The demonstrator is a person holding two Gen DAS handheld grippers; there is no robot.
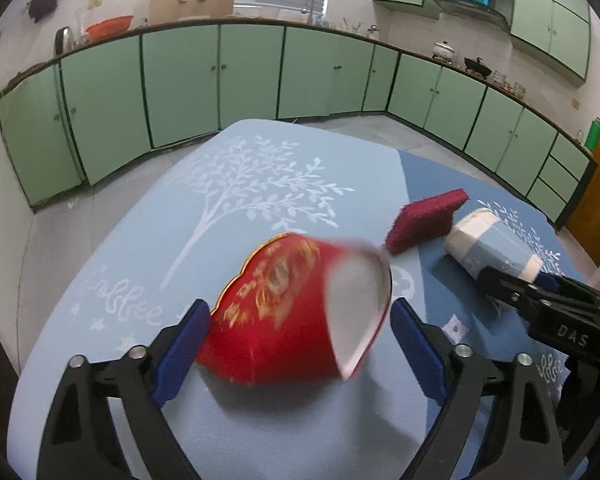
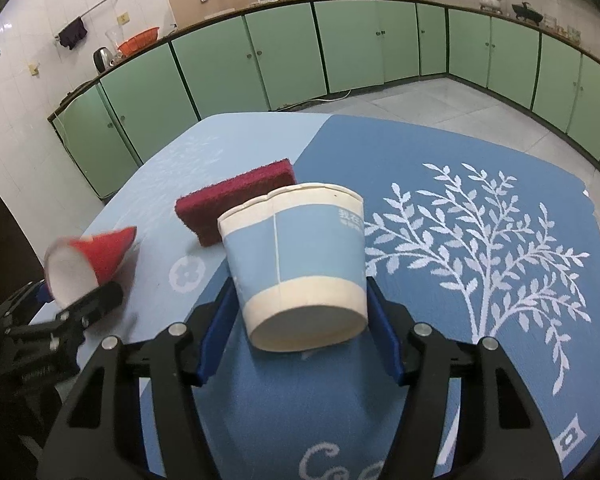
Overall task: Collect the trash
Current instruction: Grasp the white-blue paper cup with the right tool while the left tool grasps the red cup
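Right gripper (image 2: 300,320) clamps the blue paper cup (image 2: 300,256); left gripper (image 1: 300,344), jaws apart, straddles the red cup (image 1: 284,312).

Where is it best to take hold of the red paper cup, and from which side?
The red paper cup lies on its side, so grip across its side wall near the middle, left tongs descending from above. Its open rim looks soft and would probably crush.

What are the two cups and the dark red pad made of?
Blue cup: paper, matte, judging by its side seam and dented rim. Red cup: likely coated paper, with gold print and a white inside; blurred, so unsure. Pad: coarse fibrous scouring material, or so its rough, fuzzy surface suggests.
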